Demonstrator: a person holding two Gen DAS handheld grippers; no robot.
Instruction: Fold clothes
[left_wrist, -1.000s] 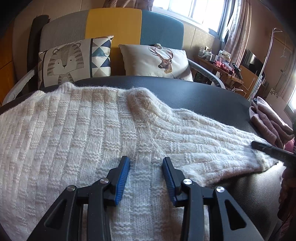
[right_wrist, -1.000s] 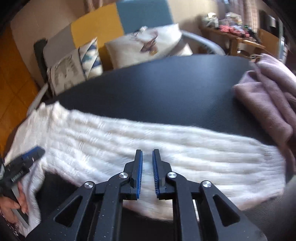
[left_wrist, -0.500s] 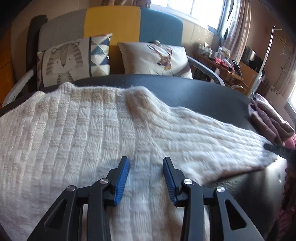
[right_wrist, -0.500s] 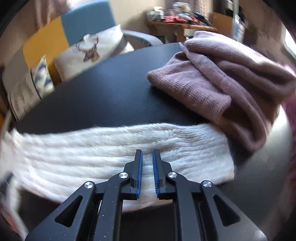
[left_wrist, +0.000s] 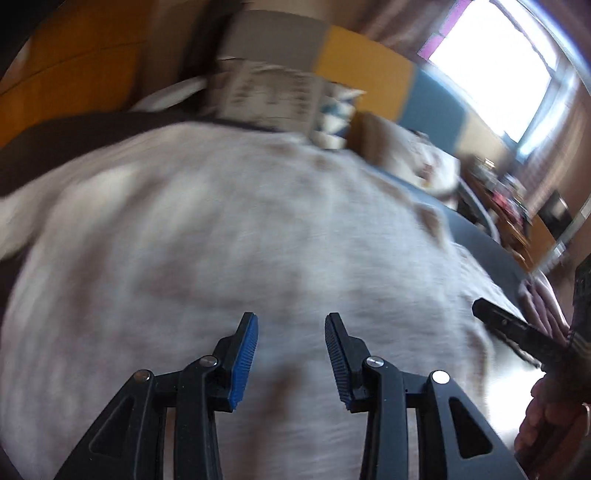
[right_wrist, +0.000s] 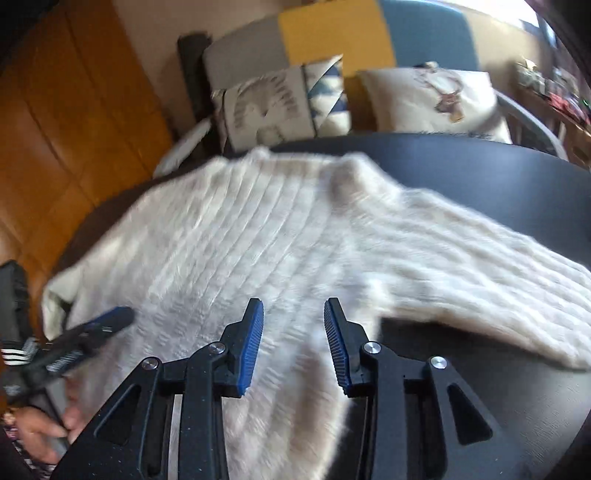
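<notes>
While the cream knit sweater (right_wrist: 266, 236) lies spread on the black desk (right_wrist: 498, 173), sleeve stretched rightward, both the left tool (left_wrist: 291, 334) and right tool (right_wrist: 293, 319) hover released, empty, just above its body.

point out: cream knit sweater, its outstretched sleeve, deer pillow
cream knit sweater (right_wrist: 236, 236), right wrist view, ribbed body panel.
outstretched sleeve (right_wrist: 480, 273), right wrist view, mid-length of the sleeve.
deer pillow (right_wrist: 436, 99), right wrist view, front face near the deer print.

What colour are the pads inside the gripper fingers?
Blue pads, ribbed, on black fingers; clearest in the right wrist view.
</notes>
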